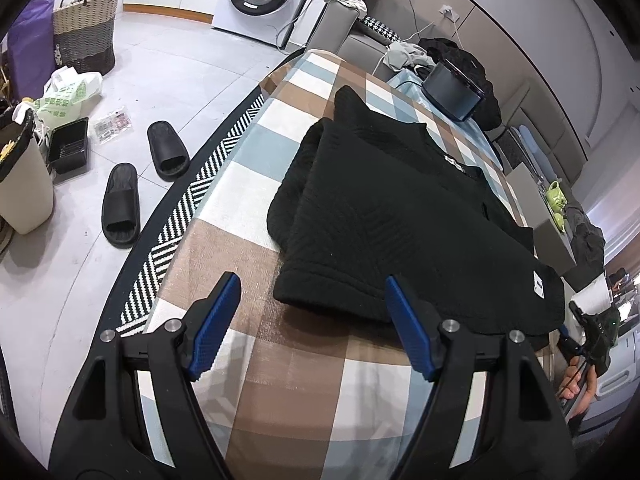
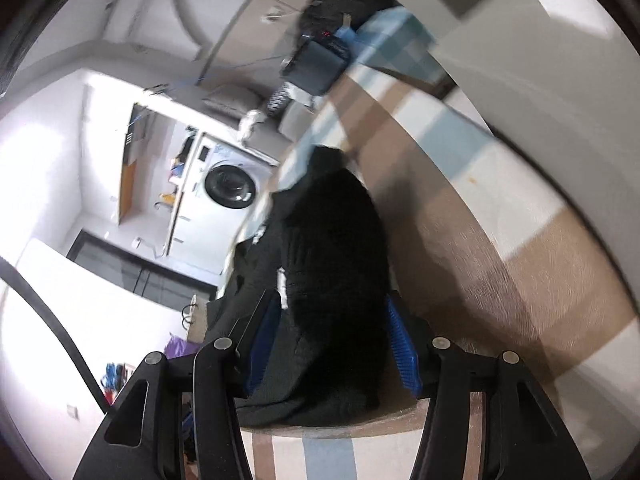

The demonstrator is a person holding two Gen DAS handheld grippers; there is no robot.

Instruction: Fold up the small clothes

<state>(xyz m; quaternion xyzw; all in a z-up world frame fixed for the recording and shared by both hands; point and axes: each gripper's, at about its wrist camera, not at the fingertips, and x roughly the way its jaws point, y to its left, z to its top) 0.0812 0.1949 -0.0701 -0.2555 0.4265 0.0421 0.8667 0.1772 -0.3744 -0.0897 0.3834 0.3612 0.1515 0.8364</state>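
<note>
Left wrist view: black garment (image 1: 400,216) is lying on checked cloth (image 1: 256,360), long axis running away from wide, empty left gripper (image 1: 312,320); right gripper (image 2: 332,344), nearer, is straddling its hem, half-open.

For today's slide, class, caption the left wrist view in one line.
Open left claw hovers over a black garment lying on the checked tablecloth.

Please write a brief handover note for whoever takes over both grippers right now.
Left gripper: open, empty, hovering over the checked tablecloth just short of the black garment.
Right gripper: black fabric sits between its fingers; the blur hides whether they press it.
Done: the garment lies partly folded, one layer over another.
Left: finish the folds and flatten it.
</note>
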